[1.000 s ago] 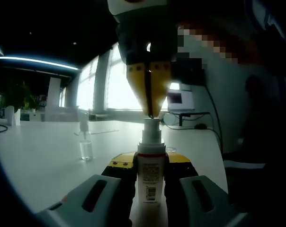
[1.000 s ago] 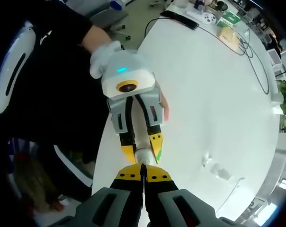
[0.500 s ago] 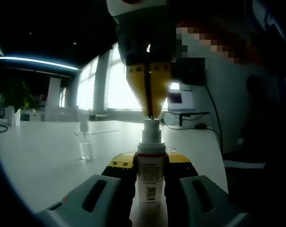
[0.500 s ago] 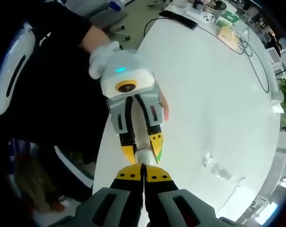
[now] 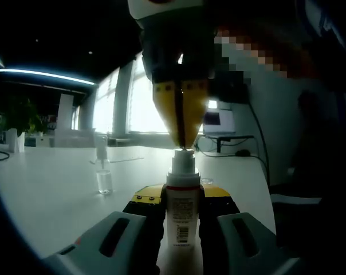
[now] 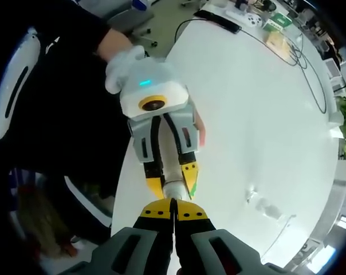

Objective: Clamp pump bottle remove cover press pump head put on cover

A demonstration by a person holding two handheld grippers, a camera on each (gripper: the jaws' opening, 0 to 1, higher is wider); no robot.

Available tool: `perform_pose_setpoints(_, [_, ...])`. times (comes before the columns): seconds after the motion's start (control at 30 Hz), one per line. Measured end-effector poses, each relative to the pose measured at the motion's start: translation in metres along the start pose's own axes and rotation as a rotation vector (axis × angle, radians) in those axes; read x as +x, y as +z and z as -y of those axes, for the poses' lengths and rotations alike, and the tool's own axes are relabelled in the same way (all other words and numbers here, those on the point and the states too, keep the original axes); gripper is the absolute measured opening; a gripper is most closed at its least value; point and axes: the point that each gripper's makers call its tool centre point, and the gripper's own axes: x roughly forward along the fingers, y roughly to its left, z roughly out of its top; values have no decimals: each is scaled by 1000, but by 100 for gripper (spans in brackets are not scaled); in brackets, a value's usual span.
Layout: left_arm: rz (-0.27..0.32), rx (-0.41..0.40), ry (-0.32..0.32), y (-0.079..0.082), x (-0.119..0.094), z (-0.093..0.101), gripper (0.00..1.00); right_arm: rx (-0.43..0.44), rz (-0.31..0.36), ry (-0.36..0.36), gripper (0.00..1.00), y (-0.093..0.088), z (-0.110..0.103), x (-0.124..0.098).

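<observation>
Pressing the pump head looks like the step in hand here. The left gripper (image 5: pixel 181 215) has its yellow-tipped fingers (image 5: pixel 143 197) clamped on the white pump bottle with the printed label and barcode (image 5: pixel 180 215), which stands upright at the edge of the white bench (image 5: pixel 58 195). The right gripper (image 5: pixel 180 134) comes straight down from above, fingers pinched fully together with nothing between them, tips right on the bottle's white pump head (image 5: pixel 183 157).

To do it well I'd say: keep the push dead vertical along the bottle's axis so the tips don't skid off the small head, and keep the left grip firm and low so the bottle doesn't tilt or slide.

The left gripper view gives the side-on look, so you can judge tip contact with the head. It also shows the small clear cover (image 5: pixel 104 182) sitting well apart to the side on the bench. The right gripper view looks down from above: the right gripper (image 6: pixel 173 215), the pump head as a white circle (image 6: pixel 173 188) between the left gripper's fingers (image 6: pixel 189 174), and how close the bottle is to the bench (image 6: pixel 247 114) edge.
</observation>
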Motion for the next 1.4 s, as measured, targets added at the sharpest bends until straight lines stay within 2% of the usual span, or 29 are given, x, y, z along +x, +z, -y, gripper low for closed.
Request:
perform_pose_setpoints(0.47, [0,-2,-1,0,0,0,13,-2,23,-6,0,0,0,-4])
perform_pose_setpoints(0.53, [0,-2,0,0,0,1,13,-25,28,-12,0,0,0,-4])
perform_pose_setpoints(1.4, [0,2,-1,0,0,1,13,7,81,-44,0,0,2,-6])
